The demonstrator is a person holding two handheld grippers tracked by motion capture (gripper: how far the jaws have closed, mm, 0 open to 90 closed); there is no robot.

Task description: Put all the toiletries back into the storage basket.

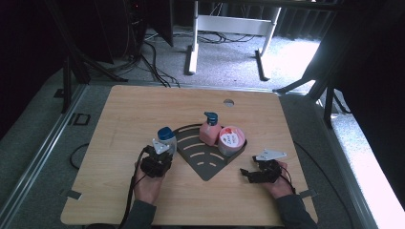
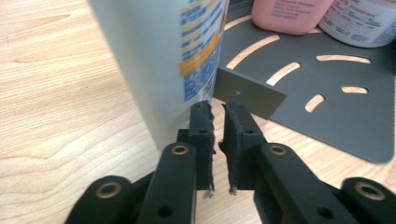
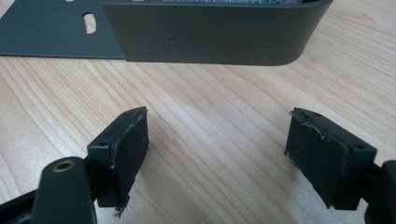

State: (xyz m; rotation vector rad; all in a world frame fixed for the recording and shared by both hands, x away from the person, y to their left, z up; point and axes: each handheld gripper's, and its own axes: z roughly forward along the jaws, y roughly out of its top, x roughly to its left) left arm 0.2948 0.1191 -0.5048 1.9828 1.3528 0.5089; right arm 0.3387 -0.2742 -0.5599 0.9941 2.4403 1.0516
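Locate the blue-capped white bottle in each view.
High view: blue-capped white bottle at the dark slotted rack's left edge, just ahead of the left gripper.
Left gripper view: bottle body at upper left, close above the nearly closed jaws.
Right gripper view: not in it.
Shared landmark: the rack.

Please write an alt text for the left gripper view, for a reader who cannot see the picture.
The left gripper, its two black jaws nearly together with nothing between them, points at the base of a white bottle with a blue and orange label, standing on the wooden table. To its right lies a dark grey slotted rack holding a pink bottle and a white tub.
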